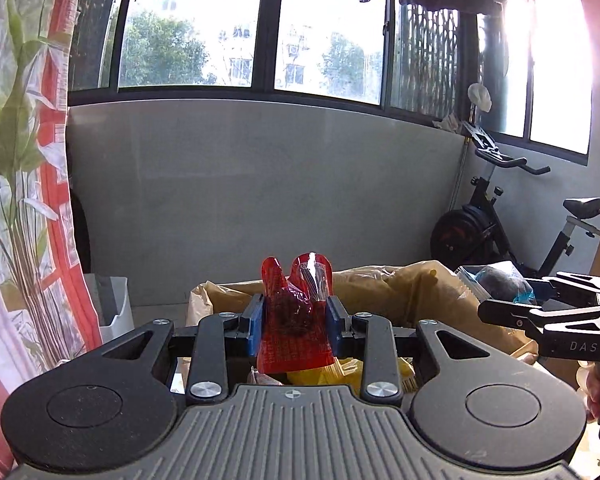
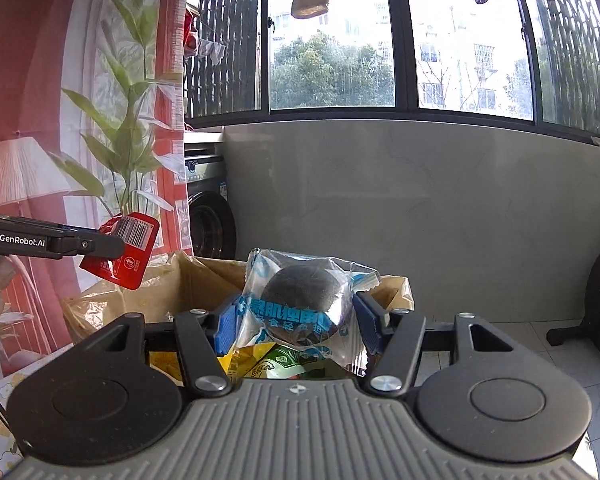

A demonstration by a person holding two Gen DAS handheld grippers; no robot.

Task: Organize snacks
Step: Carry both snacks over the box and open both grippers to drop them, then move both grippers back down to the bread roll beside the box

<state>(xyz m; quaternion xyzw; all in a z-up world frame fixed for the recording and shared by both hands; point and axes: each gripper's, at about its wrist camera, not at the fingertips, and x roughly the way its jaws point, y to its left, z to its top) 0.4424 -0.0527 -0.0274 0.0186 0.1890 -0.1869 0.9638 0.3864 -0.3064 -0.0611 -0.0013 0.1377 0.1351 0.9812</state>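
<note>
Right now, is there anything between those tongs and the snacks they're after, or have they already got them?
Nothing is in the way: both already grip a snack. The left tongs are shut on the red packet; the right tongs are shut on the clear packet with a dark bun. Both are held above the open cardboard box.

Red snack packet (image 1: 296, 320) upright, clear-wrapped dark bun (image 2: 306, 304) above open box (image 2: 204, 280).

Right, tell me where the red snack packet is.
The translucent red plastic snack packet is pinched in the left claw, held in the air above the open cardboard box; in the right wrist view it hangs at left, in front of the red curtain.
</note>
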